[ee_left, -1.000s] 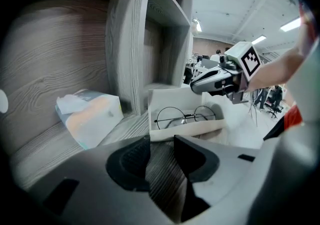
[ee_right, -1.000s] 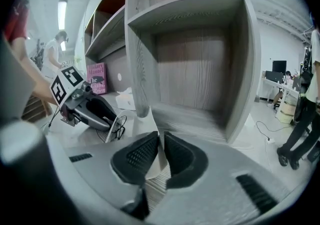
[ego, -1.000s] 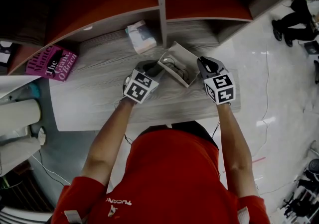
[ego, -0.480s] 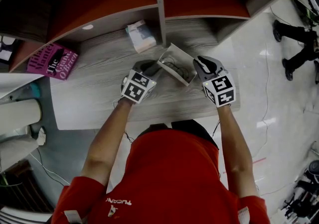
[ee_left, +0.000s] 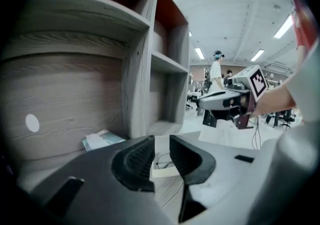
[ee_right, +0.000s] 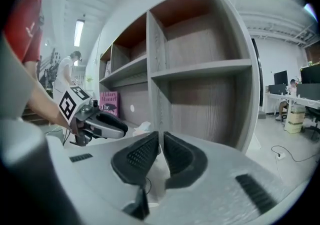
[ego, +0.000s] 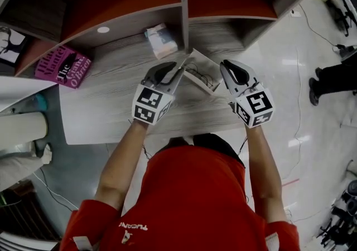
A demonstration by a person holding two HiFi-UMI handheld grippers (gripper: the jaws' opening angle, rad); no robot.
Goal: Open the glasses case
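The white glasses case (ego: 199, 72) lies open on the grey wood table (ego: 106, 105), with dark glasses inside. Both grippers hang above it and touch nothing. My left gripper (ego: 178, 70) is over the case's left end. Its jaws are closing with nothing between them, and the case (ee_left: 164, 165) shows through their gap (ee_left: 161, 155). My right gripper (ego: 223, 67) is over the right end. Its jaws are closing and stand nearly together on nothing (ee_right: 161, 151). Part of the white case (ee_right: 158, 181) shows below them.
A pink book (ego: 62, 67) lies at the table's far left and a small pale book (ego: 160, 40) behind the case. Shelves with an upright divider (ego: 182, 4) rise at the back. A person's legs (ego: 333, 78) stand on the glossy floor to the right.
Both grippers have lifted up off the open case and now appear larger in the head view. The left jaws have narrowed. The case stays open on the table.
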